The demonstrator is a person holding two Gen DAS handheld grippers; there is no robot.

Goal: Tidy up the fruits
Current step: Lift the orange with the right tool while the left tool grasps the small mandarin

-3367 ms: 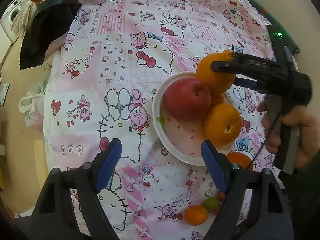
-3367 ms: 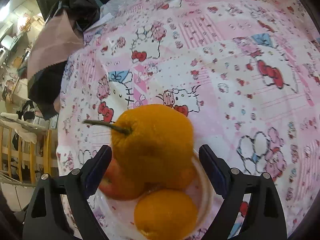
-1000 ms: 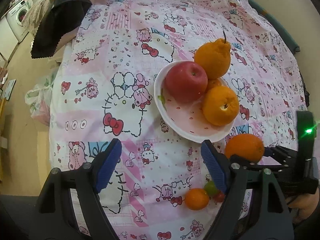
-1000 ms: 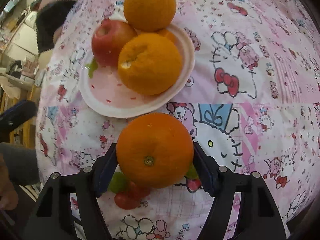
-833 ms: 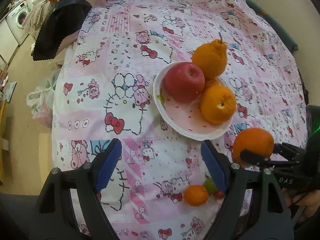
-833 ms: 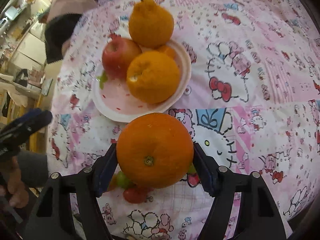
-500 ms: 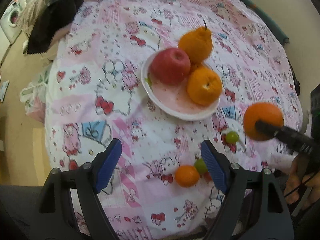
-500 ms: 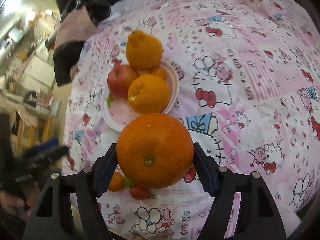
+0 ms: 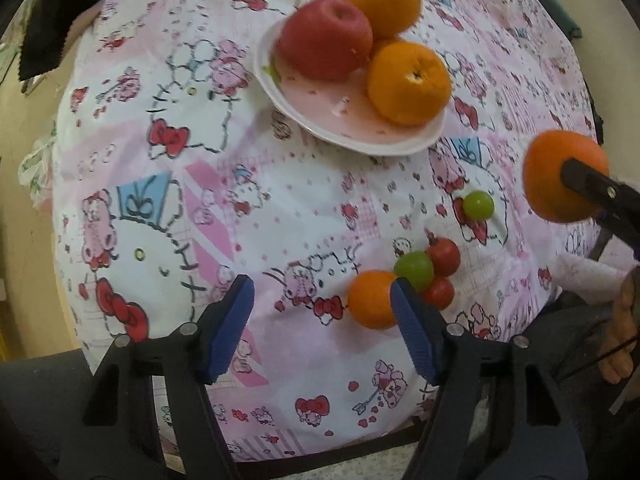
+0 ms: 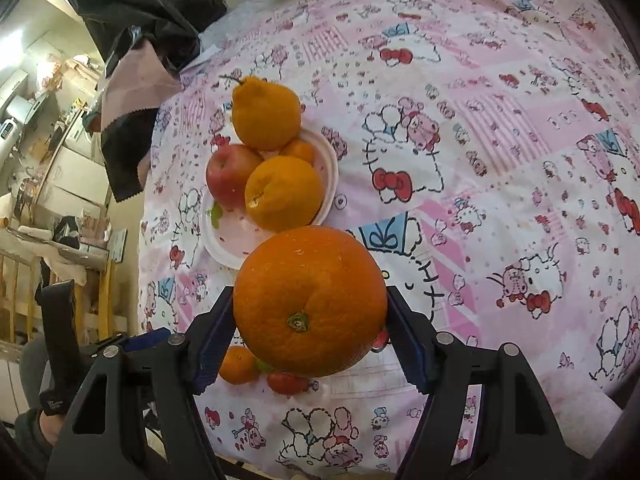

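Each hand-held gripper (image 9: 322,312) has black plastic arms, silver screws (image 9: 452,329) and ribbed blue pads (image 9: 414,330).

Pink cartoon-print tablecloth (image 9: 280,208) over table. Black-and-pink fabric (image 10: 132,92) draped at far left edge. Cluttered shelves (image 10: 60,128) beyond, left.
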